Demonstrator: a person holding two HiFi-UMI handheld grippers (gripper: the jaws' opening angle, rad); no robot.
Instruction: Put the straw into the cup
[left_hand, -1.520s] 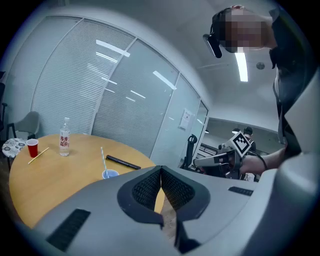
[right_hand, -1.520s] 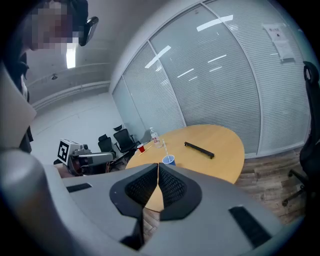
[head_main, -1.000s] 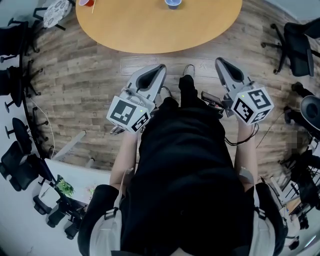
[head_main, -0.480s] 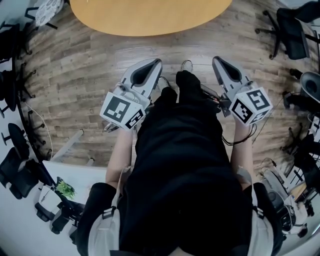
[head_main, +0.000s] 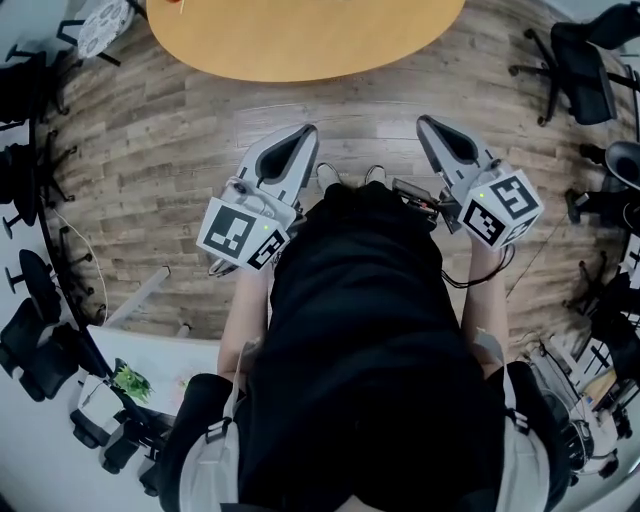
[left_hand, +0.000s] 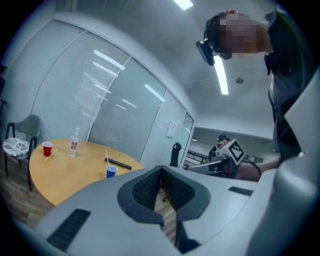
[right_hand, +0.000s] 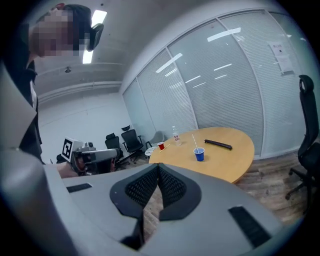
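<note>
A small blue cup (right_hand: 199, 154) stands on the round wooden table (head_main: 300, 40), and a thin white straw (right_hand: 194, 141) rises out of it. The left gripper view shows the same blue cup (left_hand: 111, 171) and straw (left_hand: 106, 159). Further back, a red cup (right_hand: 160, 146) has a second straw (right_hand: 166, 146) lying beside it. My left gripper (head_main: 308, 130) and right gripper (head_main: 422, 121) hang over the wood floor, well short of the table. Both are shut and empty, with the pads meeting in each gripper view (left_hand: 161, 170) (right_hand: 158, 167).
A clear water bottle (right_hand: 176, 136) and a long black object (right_hand: 218, 144) also sit on the table. Black office chairs (head_main: 585, 70) stand at the right and along the left wall (head_main: 20, 90). A white table corner (head_main: 130, 350) lies at the lower left.
The table has slid up in the head view, and the blue cup has left the top edge. Both grippers stay shut, side by side, and the person's feet have shifted.
</note>
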